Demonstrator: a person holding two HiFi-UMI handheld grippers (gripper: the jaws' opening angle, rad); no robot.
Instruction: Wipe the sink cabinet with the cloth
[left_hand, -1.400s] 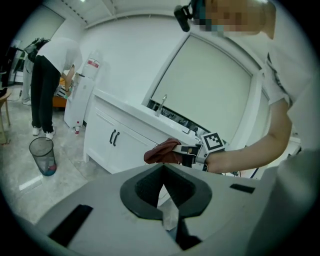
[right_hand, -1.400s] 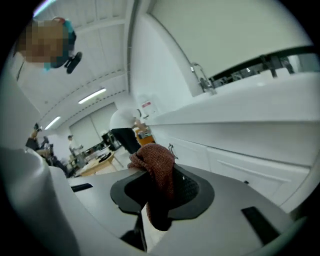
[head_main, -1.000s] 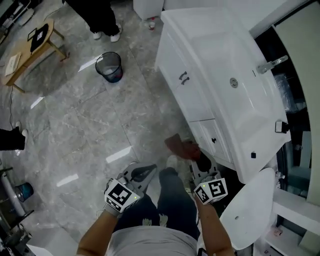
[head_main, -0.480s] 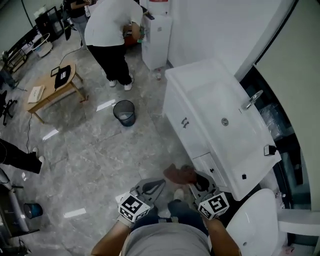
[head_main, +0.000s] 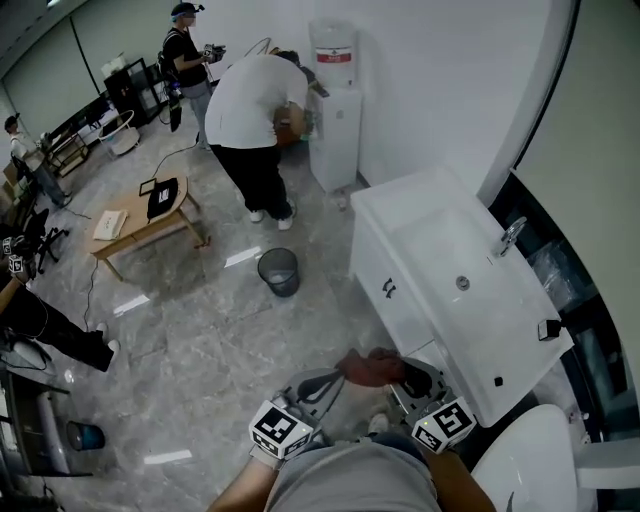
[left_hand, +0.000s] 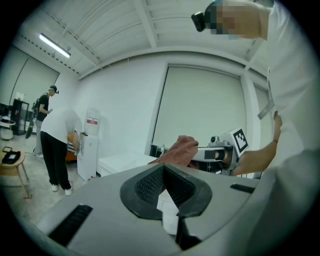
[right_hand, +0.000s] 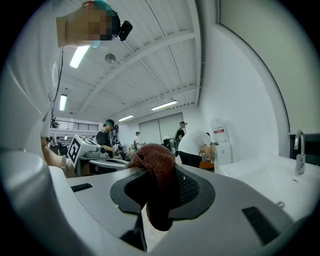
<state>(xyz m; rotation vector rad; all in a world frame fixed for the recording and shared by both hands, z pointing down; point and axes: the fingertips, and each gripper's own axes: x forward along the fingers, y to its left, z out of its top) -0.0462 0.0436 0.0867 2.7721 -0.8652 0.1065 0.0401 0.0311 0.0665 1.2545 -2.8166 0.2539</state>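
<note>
**A:** Head view first. Where does the white sink cabinet (head_main: 395, 285) lie from the tools?

**B:** Ahead and to the right. Its long axis runs from far-left to near-right, and its door fronts face the grey marble floor (head_main: 220, 330). The right gripper (head_main: 400, 376) hangs just beside the near end of that front. The left gripper (head_main: 325, 382) is further out over the floor.

**A:** And the brick-red woven cloth (head_main: 368, 366)?

**B:** It is bunched at the right gripper's tip, between the two tools and near the lower doors. I cannot tell whether it touches them.

**A:** What does the left gripper view show?

**B:** Its jaws meet at the tips with nothing between them. Beyond them the cloth (left_hand: 177, 150) shows at the end of the right gripper, with the cabinet's white top behind and to the left.

**A:** And the right gripper view?

**B:** The jaws are clamped on the cloth (right_hand: 156, 170), and a fold hangs down between them. The basin and the chrome faucet (right_hand: 299, 157) lie off to the right, so the cabinet is beside this tool, not in front of it.

**A:** So what does the coming move call for?

**B:** My judgement is that the right gripper is the nearer one. It needs to swing its tip rightward onto the front, then stroke along the long axis.
</note>
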